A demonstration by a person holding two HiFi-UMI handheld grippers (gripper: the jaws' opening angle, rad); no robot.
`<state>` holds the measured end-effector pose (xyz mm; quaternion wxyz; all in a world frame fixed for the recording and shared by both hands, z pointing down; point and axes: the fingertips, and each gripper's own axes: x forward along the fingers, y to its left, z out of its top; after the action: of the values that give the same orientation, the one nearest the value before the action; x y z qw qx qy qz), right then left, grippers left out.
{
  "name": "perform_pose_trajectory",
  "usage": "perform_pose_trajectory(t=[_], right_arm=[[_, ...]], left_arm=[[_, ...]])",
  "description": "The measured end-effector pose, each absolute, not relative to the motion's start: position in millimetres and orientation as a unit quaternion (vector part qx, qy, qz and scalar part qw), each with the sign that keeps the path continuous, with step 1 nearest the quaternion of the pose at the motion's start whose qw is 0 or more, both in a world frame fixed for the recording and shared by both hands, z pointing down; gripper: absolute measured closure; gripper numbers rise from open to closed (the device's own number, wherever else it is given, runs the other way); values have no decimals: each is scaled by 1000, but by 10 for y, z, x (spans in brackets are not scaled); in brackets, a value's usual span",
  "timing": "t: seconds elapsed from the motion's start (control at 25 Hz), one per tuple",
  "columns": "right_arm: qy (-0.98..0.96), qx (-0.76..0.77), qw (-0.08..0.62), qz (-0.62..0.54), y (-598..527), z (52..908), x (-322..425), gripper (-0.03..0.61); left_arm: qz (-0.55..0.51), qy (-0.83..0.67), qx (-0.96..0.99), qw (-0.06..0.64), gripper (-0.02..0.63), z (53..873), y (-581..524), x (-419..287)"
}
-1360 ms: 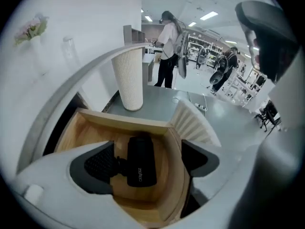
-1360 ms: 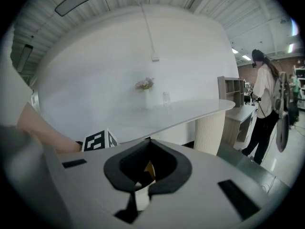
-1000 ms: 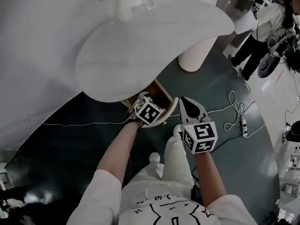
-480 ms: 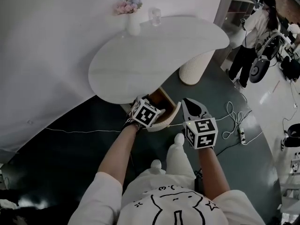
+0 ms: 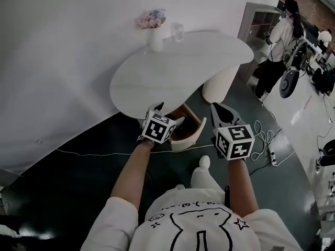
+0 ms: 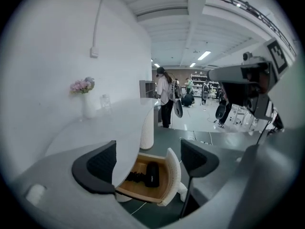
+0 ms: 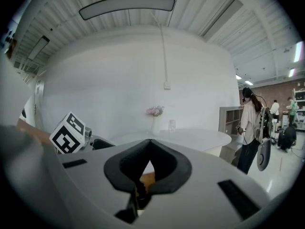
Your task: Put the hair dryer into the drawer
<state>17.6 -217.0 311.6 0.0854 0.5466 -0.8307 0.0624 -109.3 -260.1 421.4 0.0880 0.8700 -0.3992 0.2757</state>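
Observation:
The black hair dryer (image 6: 147, 174) lies inside the open wooden drawer (image 6: 167, 191) under the white table (image 5: 183, 67). In the head view the drawer (image 5: 189, 130) juts out from the table's near edge, and the dryer does not show there. My left gripper (image 6: 148, 163) is open and hovers just above and before the drawer, with nothing between its pads. In the head view the left gripper (image 5: 163, 114) covers the drawer's left part. My right gripper (image 5: 216, 109) is to the right of the drawer, shut and empty; in its own view the right gripper (image 7: 149, 143) has its pads closed together.
A vase of flowers (image 5: 153, 29) and a glass (image 5: 178, 31) stand at the table's far edge. A ribbed pedestal (image 5: 220, 85) carries the table. Cables and a power strip (image 5: 268, 140) lie on the floor at right. A person (image 5: 277, 46) stands by a shelf (image 5: 259, 20).
Both grippers have drawn back a little from the drawer, and the right one has shifted to the right. The drawer is still open.

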Motion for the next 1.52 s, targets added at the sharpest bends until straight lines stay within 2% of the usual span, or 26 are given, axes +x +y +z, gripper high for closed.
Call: perform_pose_trajectory(t=[0.72,0.8,0.84,0.88,0.92,1.08,1.24,1.52], right_arm=[[-851,522,50,-25,-2192,2306,297,577],[-853,518,49,-32,-2215,2214,348,577],[-854,517,44,-34,-2232,2160,377,577],[-855,517,38,-36,-2253,2105,407,577],[-855,517,32,-38,-2273,2051,433,577],[-852,520,16,-57,-2306,1847,515,577],[-850,521,1,-71,-2363,1675,543,577],[-849,516,-16,-110,-2291,1371,540,577]], left_arm=[[126,-485,865,-11,217,2855,-2487,-1138],[113,-496,861,-16,248,2707,-2499,-1133],[105,-503,858,-22,293,2628,-2504,-1136],[98,-511,854,-30,395,2548,-2508,-1144],[91,-518,850,-39,458,2471,-2506,-1154],[63,-545,833,-66,543,2168,-2442,-1230],[40,-566,819,-91,591,1905,-2429,-1358],[-7,-597,788,-149,595,1300,-2229,-1602]])
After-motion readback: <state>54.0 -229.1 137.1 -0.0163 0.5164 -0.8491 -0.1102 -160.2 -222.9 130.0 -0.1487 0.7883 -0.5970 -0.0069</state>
